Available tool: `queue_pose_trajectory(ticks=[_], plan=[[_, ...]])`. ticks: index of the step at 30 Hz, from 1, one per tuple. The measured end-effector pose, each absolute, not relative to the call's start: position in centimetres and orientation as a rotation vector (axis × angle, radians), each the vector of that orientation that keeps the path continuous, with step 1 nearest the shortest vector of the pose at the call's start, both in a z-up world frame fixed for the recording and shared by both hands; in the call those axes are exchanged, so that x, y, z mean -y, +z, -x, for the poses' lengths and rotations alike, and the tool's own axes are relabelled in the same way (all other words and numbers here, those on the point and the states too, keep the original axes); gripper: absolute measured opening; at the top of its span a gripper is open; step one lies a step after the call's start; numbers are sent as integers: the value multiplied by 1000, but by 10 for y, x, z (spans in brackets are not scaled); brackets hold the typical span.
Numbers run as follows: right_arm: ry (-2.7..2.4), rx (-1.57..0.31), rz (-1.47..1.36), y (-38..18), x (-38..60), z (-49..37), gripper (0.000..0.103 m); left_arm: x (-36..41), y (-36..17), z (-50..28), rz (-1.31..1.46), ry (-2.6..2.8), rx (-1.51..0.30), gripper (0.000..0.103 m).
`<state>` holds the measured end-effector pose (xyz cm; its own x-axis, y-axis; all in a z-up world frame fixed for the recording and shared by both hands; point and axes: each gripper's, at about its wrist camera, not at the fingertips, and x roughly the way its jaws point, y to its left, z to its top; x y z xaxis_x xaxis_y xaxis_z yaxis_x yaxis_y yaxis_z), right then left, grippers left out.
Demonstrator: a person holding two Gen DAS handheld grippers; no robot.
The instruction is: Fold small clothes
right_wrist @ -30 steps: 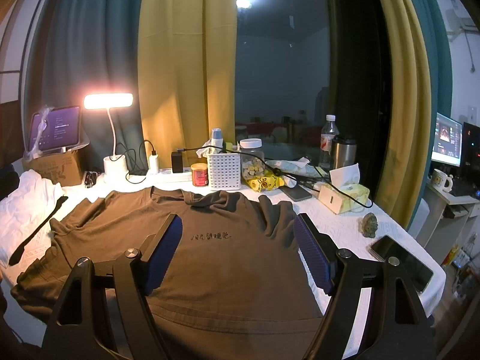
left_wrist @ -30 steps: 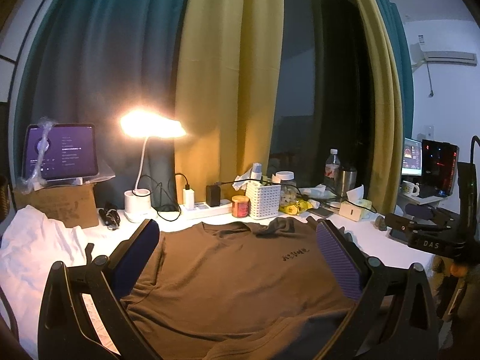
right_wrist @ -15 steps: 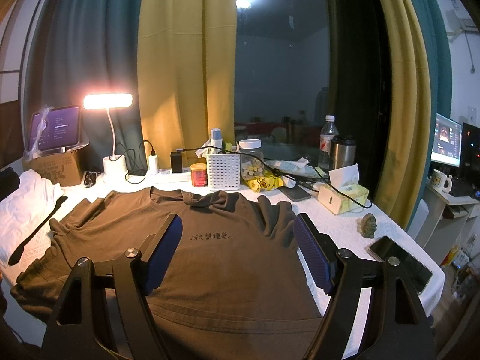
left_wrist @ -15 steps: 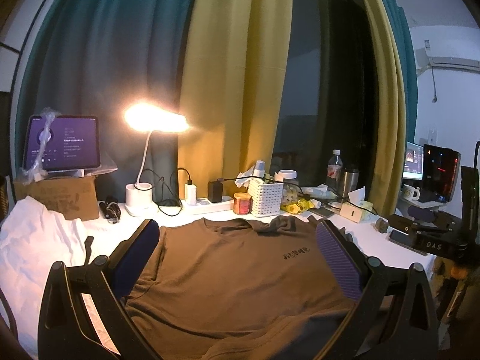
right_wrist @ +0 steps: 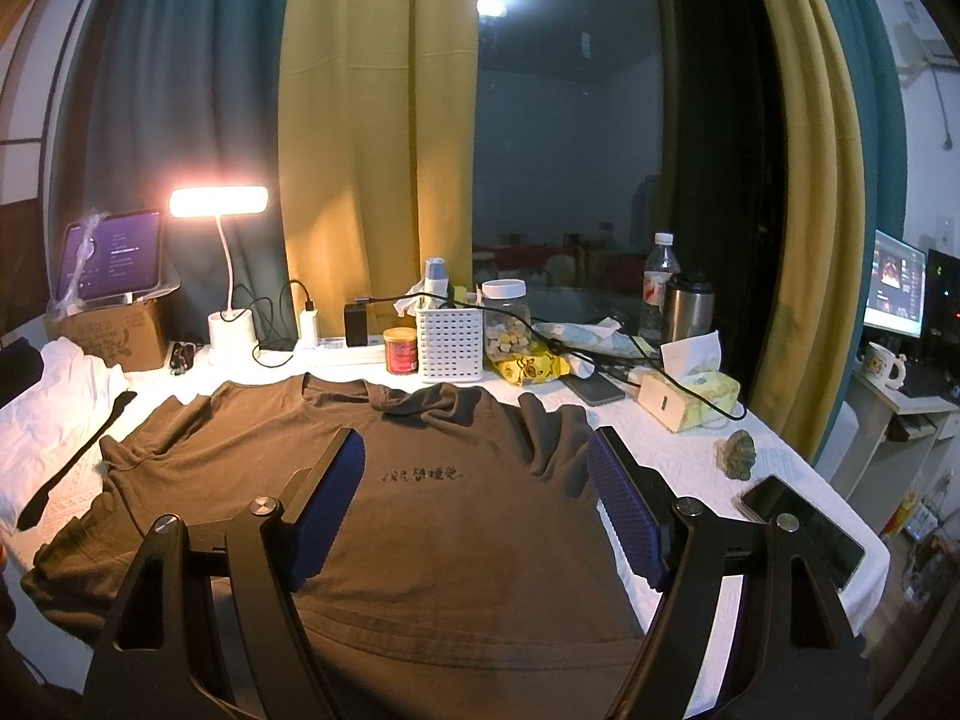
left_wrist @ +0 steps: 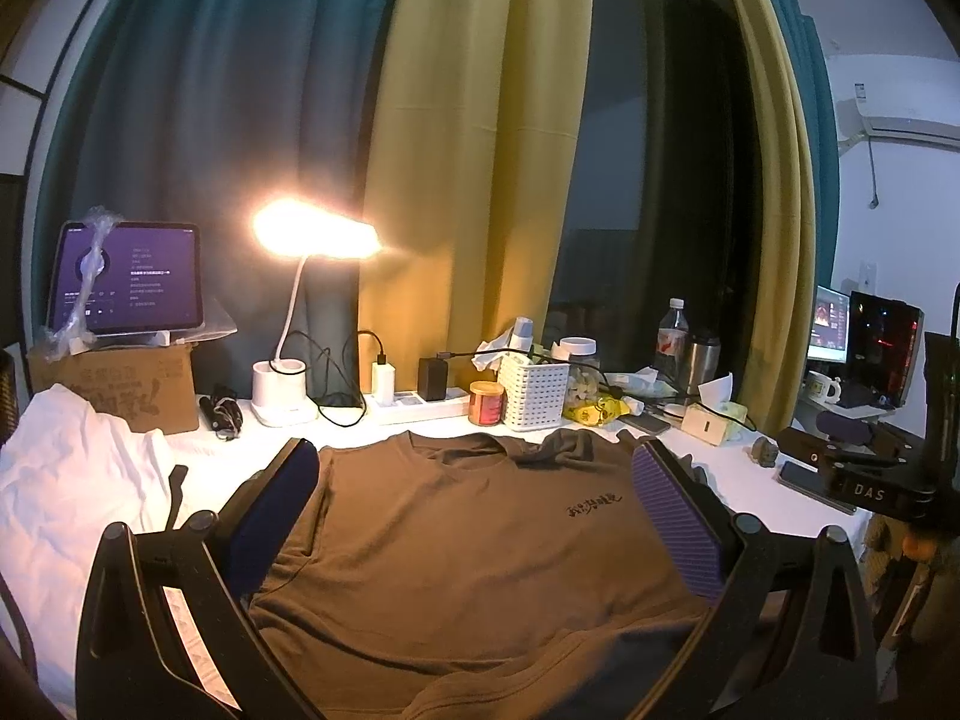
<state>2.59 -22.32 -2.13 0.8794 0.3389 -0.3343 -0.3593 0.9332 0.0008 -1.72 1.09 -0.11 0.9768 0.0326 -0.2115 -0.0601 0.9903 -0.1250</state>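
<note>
Lying flat, chest side up, on a table (right_wrist: 690, 450) under a white cover: one brown T-shirt (right_wrist: 432, 516), neckline toward the curtains, small dark lettering on the chest, hem toward the cameras. Left gripper (left_wrist: 474, 480): jaws spread wide, nothing between the pads; held above the near half of the shirt, with the blue pad over the shirt's left edge and sleeve and the purple ribbed pad over its right side beside the lettering; whether either pad touches the cloth cannot be told. Right gripper (right_wrist: 477, 468): jaws likewise spread wide and empty, framing the lettering, the shirt's body filling the gap between them. Right sleeve and shoulder of the shirt: rumpled, bunched in folds near the collar. White garment (left_wrist: 66, 468): crumpled at the left end of the table, just beside the shirt's sleeve. Back row along the curtains: lit desk lamp (left_wrist: 300, 312), tablet (left_wrist: 126, 279) on a cardboard box, white perforated basket (right_wrist: 450, 339), tissue box (right_wrist: 690, 399). Phone (right_wrist: 804, 531): near the table's right corner.
</note>
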Motion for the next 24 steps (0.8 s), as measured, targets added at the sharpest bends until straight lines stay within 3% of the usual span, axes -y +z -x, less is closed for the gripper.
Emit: queue_pose_trajectory(ticks=[24], plan=[[359,-352,61,-26,223,-34,80,-12,-4,13,127,48,-229,102]])
